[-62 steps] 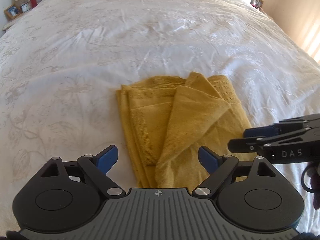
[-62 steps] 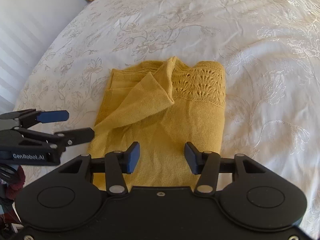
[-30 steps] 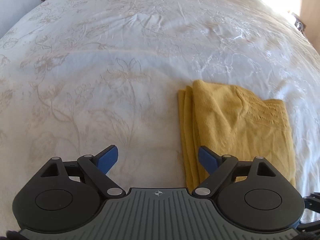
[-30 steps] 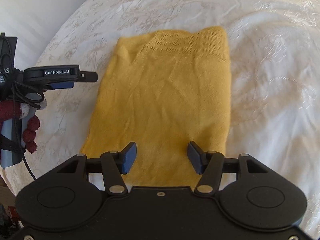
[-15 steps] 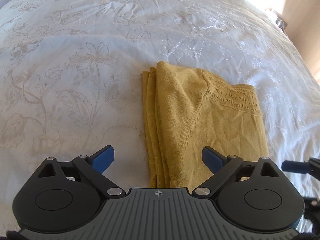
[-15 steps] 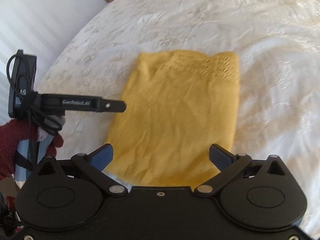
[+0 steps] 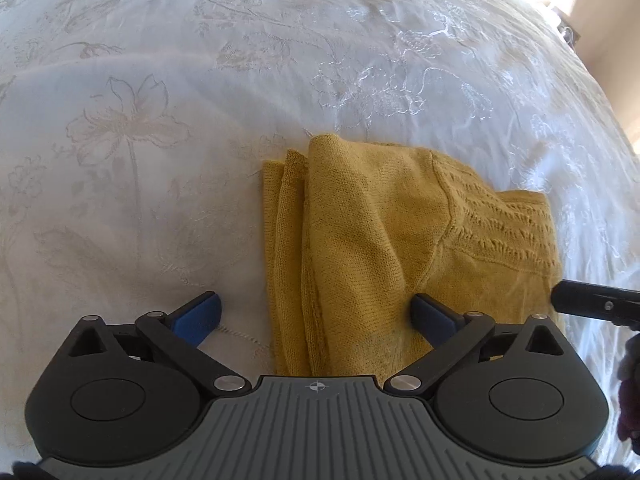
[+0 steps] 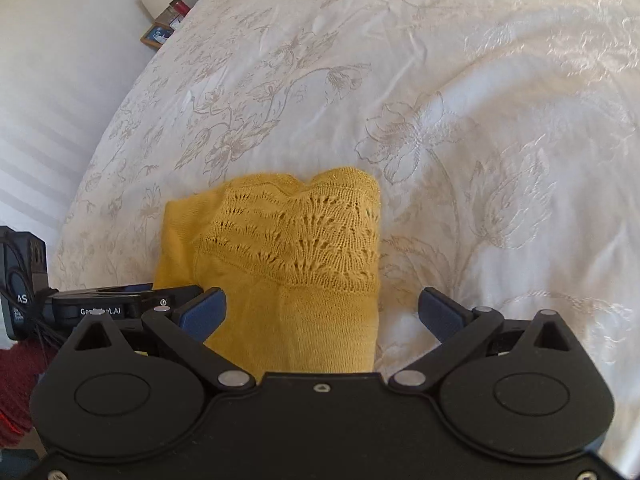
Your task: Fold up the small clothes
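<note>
A mustard-yellow knit garment lies folded into a narrow rectangle on the white bedspread. Its lace-patterned yoke is at the far end. My left gripper hovers over the near left edge with its jaws opening. The layered fold edges lie between the blue pads, which do not press on them. My right gripper stands open over the garment's near right part, the right edge between its pads, untouched. One finger of the right gripper shows at the left wrist view's right side. The left gripper shows beside the garment in the right wrist view.
The embroidered bedspread spreads wide on all sides of the garment. Picture frames and a white lamp base stand beyond the far left corner of the bed. A dark red sleeve shows at the lower left.
The loose flap seen earlier is now folded flat. Both grippers have opened wide. Both have come lower and closer, each now over one side edge of the garment.
</note>
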Motion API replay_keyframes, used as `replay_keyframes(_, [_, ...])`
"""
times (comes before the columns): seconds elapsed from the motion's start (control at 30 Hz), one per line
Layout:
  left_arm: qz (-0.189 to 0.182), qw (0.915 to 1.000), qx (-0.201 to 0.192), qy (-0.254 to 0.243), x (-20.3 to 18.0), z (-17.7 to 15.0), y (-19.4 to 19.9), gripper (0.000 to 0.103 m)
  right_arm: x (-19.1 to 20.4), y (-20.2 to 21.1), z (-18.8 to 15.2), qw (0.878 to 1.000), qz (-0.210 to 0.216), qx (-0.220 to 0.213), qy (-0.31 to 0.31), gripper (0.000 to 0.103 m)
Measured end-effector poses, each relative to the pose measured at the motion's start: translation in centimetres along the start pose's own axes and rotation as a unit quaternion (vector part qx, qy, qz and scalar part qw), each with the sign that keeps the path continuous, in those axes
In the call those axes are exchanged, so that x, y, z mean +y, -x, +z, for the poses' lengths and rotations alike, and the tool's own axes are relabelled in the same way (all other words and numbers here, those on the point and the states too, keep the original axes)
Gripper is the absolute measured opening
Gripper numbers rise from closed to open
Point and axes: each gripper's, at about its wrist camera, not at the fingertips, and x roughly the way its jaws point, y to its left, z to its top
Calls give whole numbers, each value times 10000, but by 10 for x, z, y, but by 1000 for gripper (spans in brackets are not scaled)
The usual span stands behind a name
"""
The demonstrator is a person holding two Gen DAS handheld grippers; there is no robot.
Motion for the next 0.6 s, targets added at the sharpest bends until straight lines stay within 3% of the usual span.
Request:
replay_keyframes(0.17, [-202, 9996, -110, -177, -4, 7, -7, 103, -7, -17, 2, 9981, 556, -57, -274, 103])
replay_keyframes(0.3, [-300, 9989, -257, -253, -9, 10, -10, 102, -8, -20, 8, 9969, 672, -49, -394, 103])
replay_keyframes(0.33, [-316, 9988, -291, -237, -10, 11, -10, 101, -8, -19, 8, 9970, 656, -45, -398, 97])
replay_keyframes(0.37, [-371, 9985, -353, -205, -10, 11, -9, 90, -7, -18, 8, 9975, 597, -36, -384, 90])
replay_keyframes(0.4, [-466, 9979, -422, -178, -10, 10, -7, 79, -6, -16, 7, 9981, 506, -12, -355, 68])
replay_keyframes(0.43, [-621, 9969, -466, -126, -10, 9, -4, 56, -7, -14, 6, 9983, 476, 14, -348, 51])
replay_keyframes(0.47, [-756, 9960, -477, -82, -10, 7, -1, 41, -7, -10, 5, 9979, 559, -2, -336, 48])
replay_keyframes(0.53, [-695, 9956, -583, -234, -19, 4, 5, 31, 2, -2, 4, 9988, 465, -86, -99, 41])
replay_keyframes(0.6, [-604, 9948, -707, -424, -27, 1, 15, 27, 17, 9, 3, 9991, 322, -216, 168, 39])
